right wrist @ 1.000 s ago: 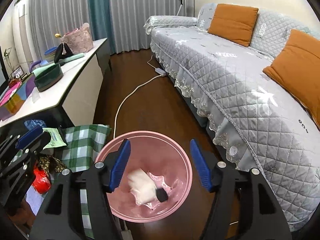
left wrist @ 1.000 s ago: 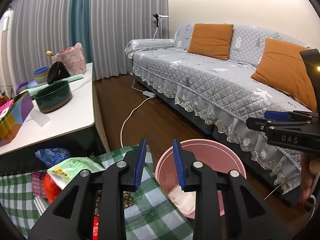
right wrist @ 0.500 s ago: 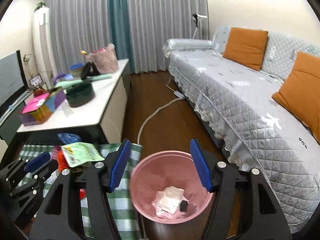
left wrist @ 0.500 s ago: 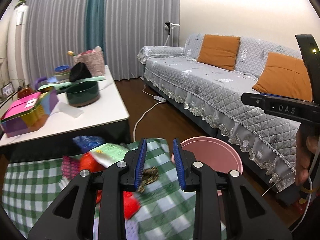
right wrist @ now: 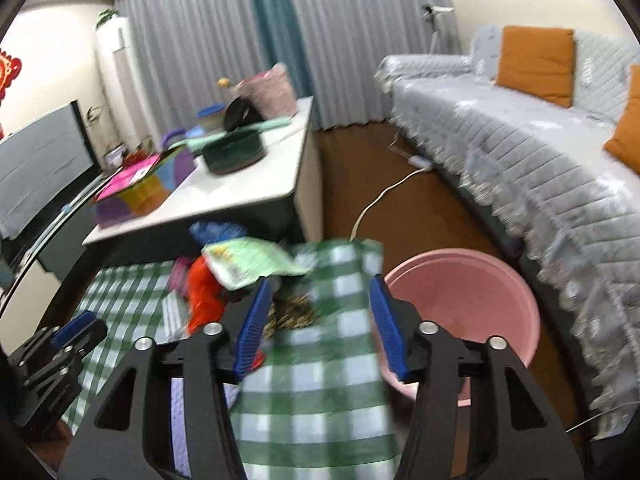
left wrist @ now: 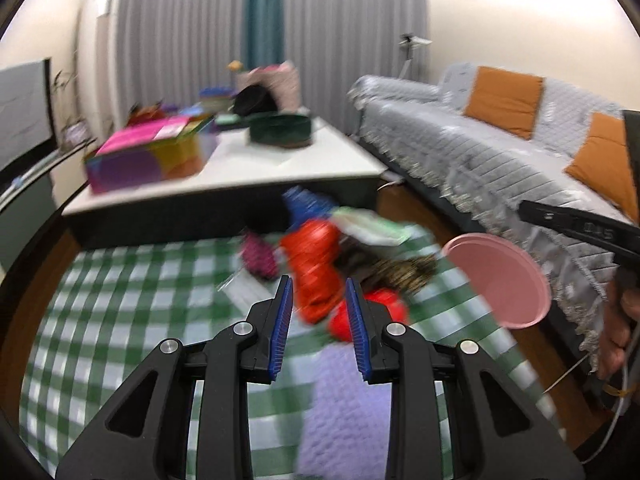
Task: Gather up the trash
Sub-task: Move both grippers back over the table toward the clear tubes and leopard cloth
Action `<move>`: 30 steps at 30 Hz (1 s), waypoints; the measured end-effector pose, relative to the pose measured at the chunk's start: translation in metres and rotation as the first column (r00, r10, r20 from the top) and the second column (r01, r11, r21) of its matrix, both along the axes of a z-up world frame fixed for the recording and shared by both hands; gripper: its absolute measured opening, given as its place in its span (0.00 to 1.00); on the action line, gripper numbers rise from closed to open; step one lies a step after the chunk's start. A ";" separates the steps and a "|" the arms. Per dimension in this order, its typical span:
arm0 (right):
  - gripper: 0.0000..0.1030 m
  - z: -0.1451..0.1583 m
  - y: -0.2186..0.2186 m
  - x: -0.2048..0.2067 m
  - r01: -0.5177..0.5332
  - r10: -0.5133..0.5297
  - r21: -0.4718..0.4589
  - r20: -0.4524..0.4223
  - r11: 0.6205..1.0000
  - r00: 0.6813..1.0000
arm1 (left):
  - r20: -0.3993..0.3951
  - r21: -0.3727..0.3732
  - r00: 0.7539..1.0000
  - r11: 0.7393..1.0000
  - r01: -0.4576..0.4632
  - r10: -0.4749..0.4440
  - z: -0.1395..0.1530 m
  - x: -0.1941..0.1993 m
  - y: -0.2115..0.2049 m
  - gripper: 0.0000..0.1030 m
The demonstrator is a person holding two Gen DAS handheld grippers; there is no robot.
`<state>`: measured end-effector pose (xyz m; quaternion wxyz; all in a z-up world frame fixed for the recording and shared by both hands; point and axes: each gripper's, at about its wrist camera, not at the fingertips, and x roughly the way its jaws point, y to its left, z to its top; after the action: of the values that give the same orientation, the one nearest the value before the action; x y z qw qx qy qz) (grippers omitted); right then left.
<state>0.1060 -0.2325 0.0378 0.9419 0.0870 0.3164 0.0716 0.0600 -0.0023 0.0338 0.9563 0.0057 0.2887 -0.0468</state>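
Note:
A pile of trash lies on a green checked cloth (left wrist: 120,280): an orange-red wrapper (left wrist: 314,264), a pale green packet (left wrist: 368,226), a blue bag (left wrist: 308,202), a pink packet (left wrist: 260,258) and a dark patterned wrapper (left wrist: 396,270). A pink bin (left wrist: 500,280) stands right of the cloth; in the right wrist view the pink bin (right wrist: 460,296) is just past the cloth's edge. My left gripper (left wrist: 320,320) is open and empty, above the cloth near the orange-red wrapper. My right gripper (right wrist: 320,320) is open and empty, over the cloth beside the bin.
A low white table (left wrist: 248,168) behind the cloth carries a colourful box (left wrist: 148,156), a dark green bowl (left wrist: 280,132) and a pink basket (left wrist: 272,80). A grey sofa (right wrist: 540,152) with orange cushions lies right. A white cable (right wrist: 380,196) runs along the wooden floor.
Both grippers have pulled back from the pink bin and swung left toward the cloth and its trash pile. The views are motion-blurred. Both grippers stay open.

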 end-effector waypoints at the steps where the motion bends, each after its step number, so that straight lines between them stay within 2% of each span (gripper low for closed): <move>1: 0.43 -0.006 0.007 0.001 -0.016 0.016 0.002 -0.008 1.000 1.000 | -0.012 -0.008 1.000 1.000 -0.014 0.014 -0.005 0.002 0.006 0.27; 6: 0.42 -0.028 0.032 0.011 -0.056 0.057 0.012 -0.033 0.998 0.998 | -0.054 -0.038 0.996 0.997 -0.067 0.065 -0.032 0.010 0.031 0.27; 13: 0.42 -0.053 0.052 0.029 -0.089 0.090 0.024 -0.047 0.996 0.995 | -0.088 -0.063 0.992 0.994 -0.093 0.088 -0.058 0.025 0.033 0.27; 25: 0.42 -0.086 0.061 0.065 -0.105 0.112 0.061 -0.114 0.993 0.987 | -0.132 -0.081 0.982 0.985 -0.150 0.138 -0.079 0.071 0.035 0.27; 29: 0.42 -0.096 0.066 0.077 -0.114 0.125 0.085 -0.140 0.990 0.982 | -0.149 -0.067 0.979 0.986 -0.152 0.140 -0.081 0.084 0.032 0.27; 30: 0.42 -0.098 0.067 0.079 -0.117 0.130 0.089 -0.146 0.989 0.981 | -0.154 -0.062 0.978 0.986 -0.152 0.141 -0.082 0.087 0.031 0.30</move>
<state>0.1851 -0.1652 -0.0604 0.9048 0.1100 0.3884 0.1358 0.1467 0.0291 -0.0485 0.9323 -0.0542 0.3573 0.0131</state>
